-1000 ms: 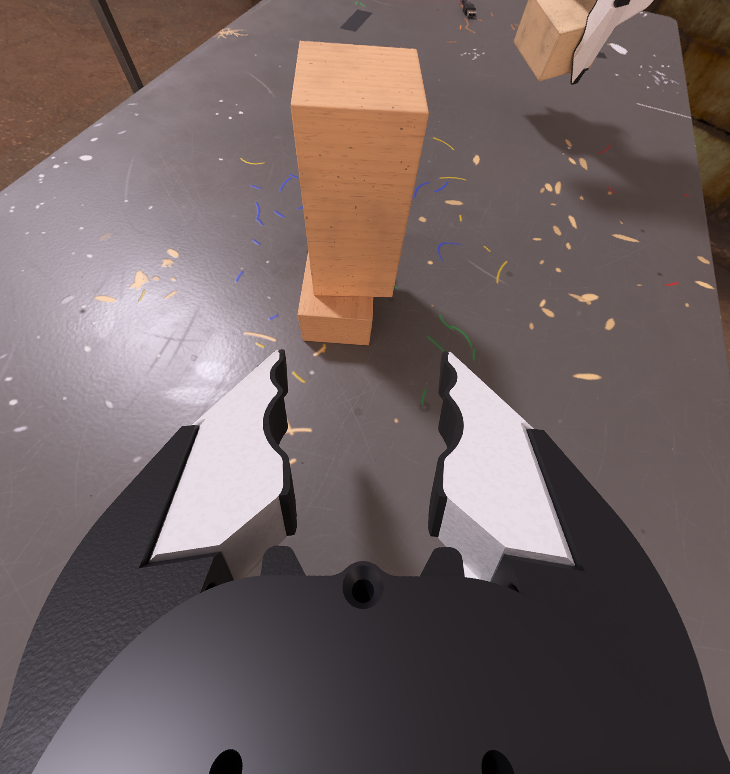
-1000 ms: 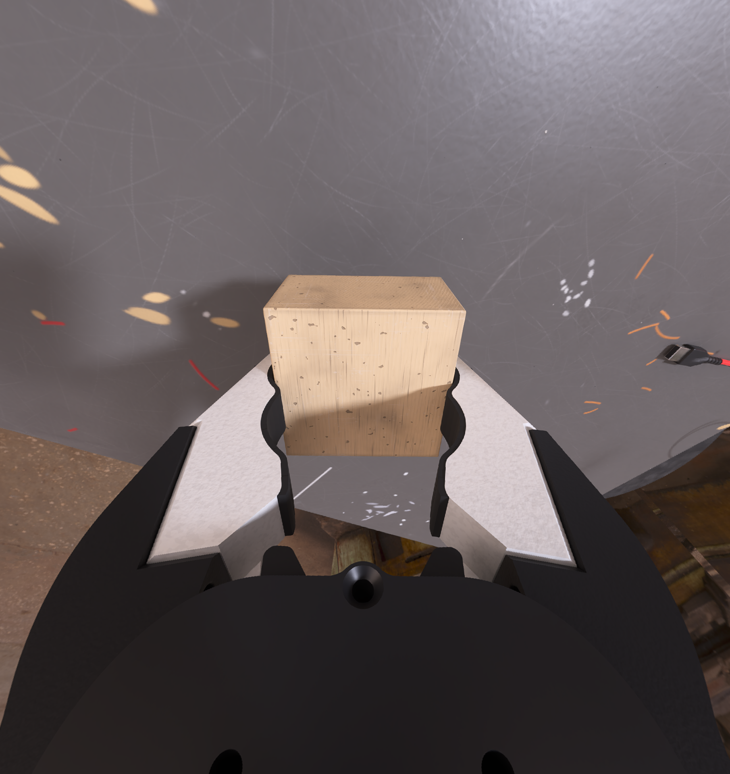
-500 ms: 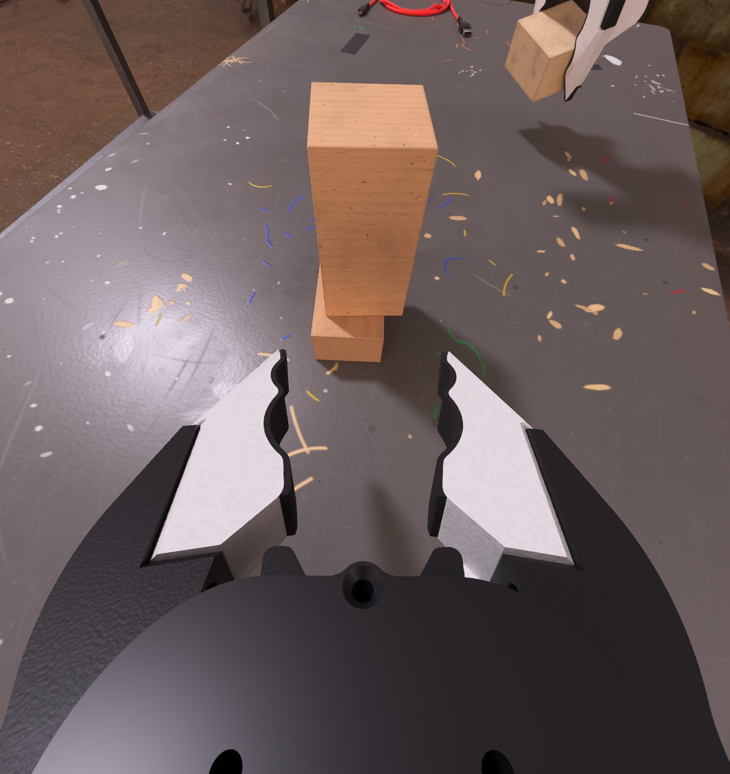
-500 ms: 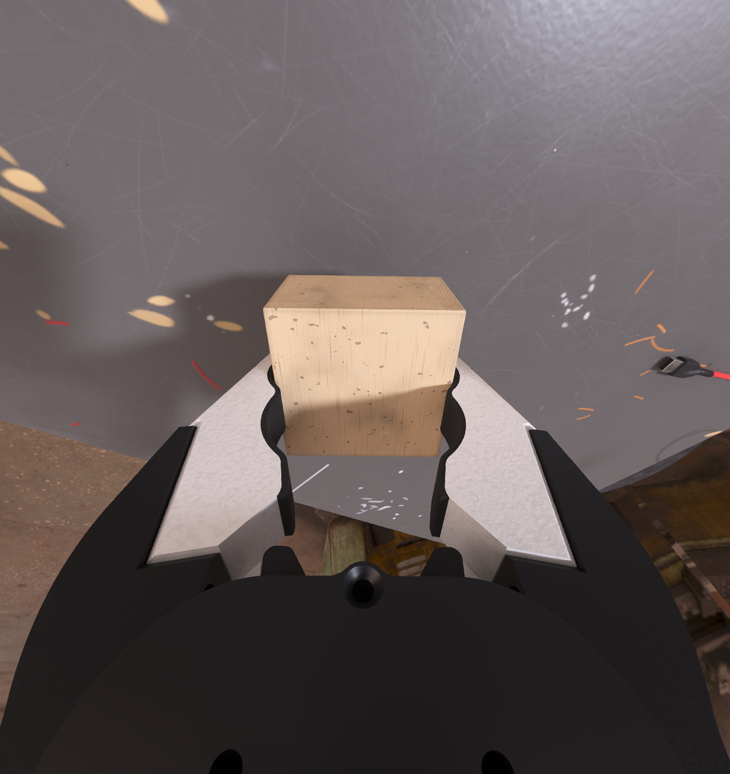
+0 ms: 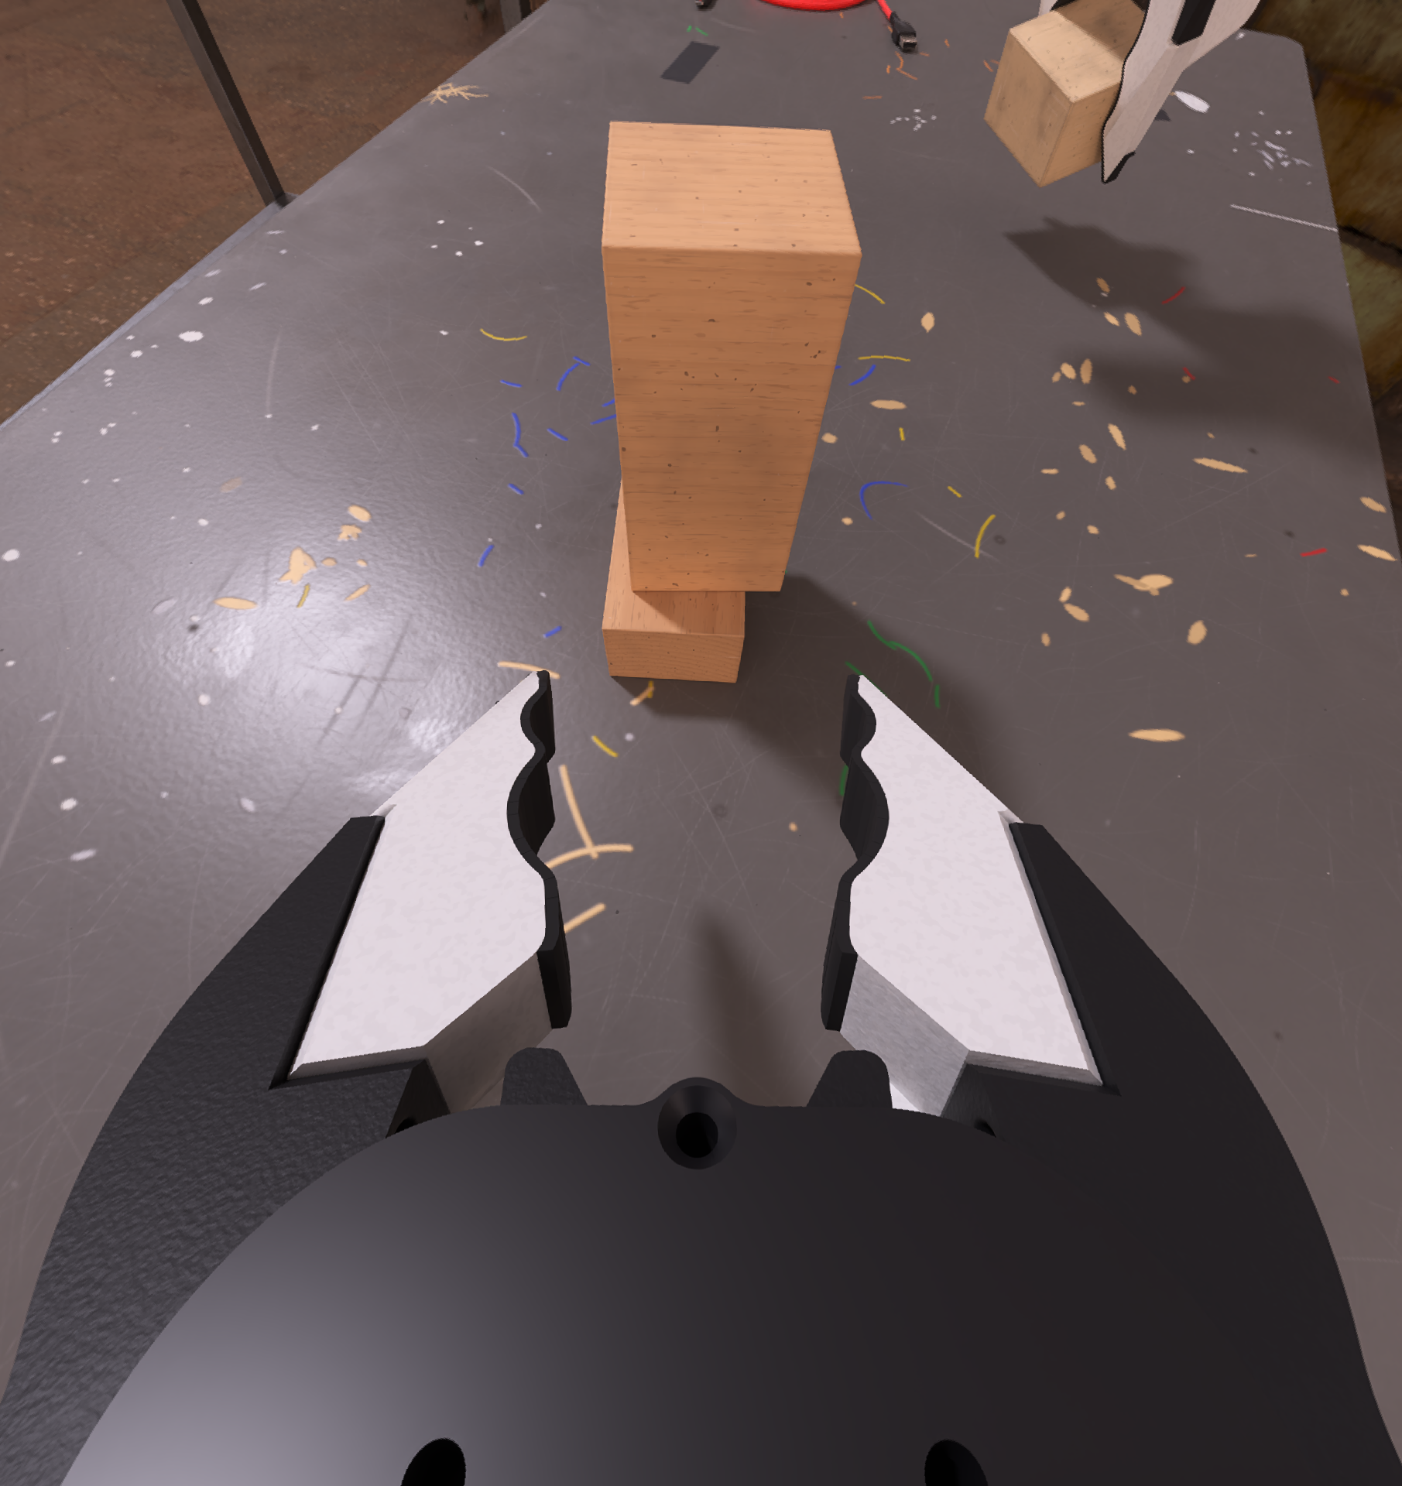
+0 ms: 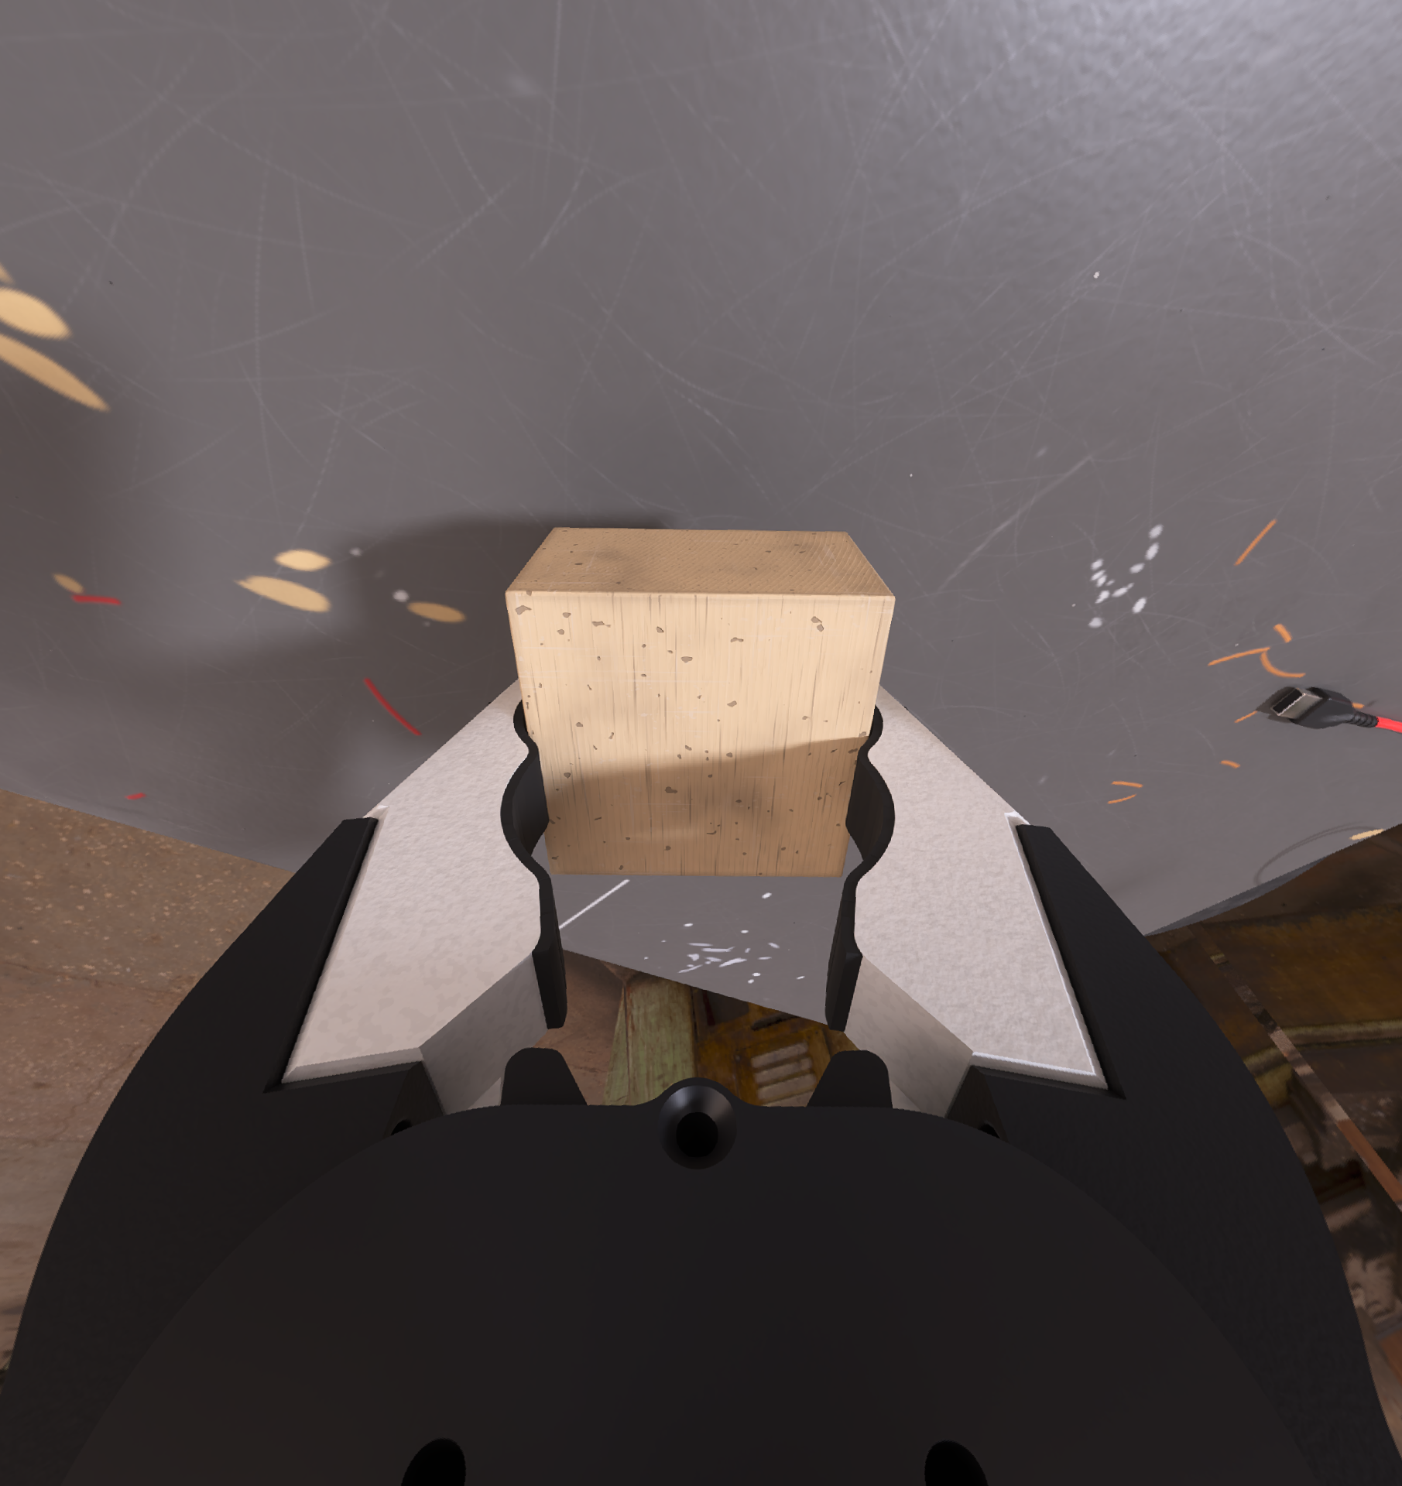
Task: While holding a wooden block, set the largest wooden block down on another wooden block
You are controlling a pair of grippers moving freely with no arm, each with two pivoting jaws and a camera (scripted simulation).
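Left wrist view shows the largest wooden block (image 5: 725, 362) standing upright on a smaller wooden block (image 5: 672, 635) on the grey surface (image 5: 199, 643). The tall block sits off-centre: it overhangs the lower block toward the right of the view, and part of the lower block's top is exposed at the front left. Placement appears complete; the step in hand is judged to be clearing the left hand-held gripper (image 5: 696, 699) away from the stack.

Procedure for a clean retreat:
- Move back along the finger axis, away from the stack, without sideways drift.
- Keep both fingertips clear of the lower block, which lies just ahead of them.
- Avoid any contact with the tall block; given the overhang, a light push toward the right could topple it.

Left hand-held gripper: fingers spread wide, nothing between them, touching neither block.

Right hand-held gripper (image 6: 697, 724): closed on a pale wooden cube (image 6: 697, 708), gripped on its two side faces near the fingertips and held in the air above the surface, well apart from the stack. Maintain this grip without change. A red cable (image 6: 1397, 728) with a plug lies on the surface beyond it, clear of the work.
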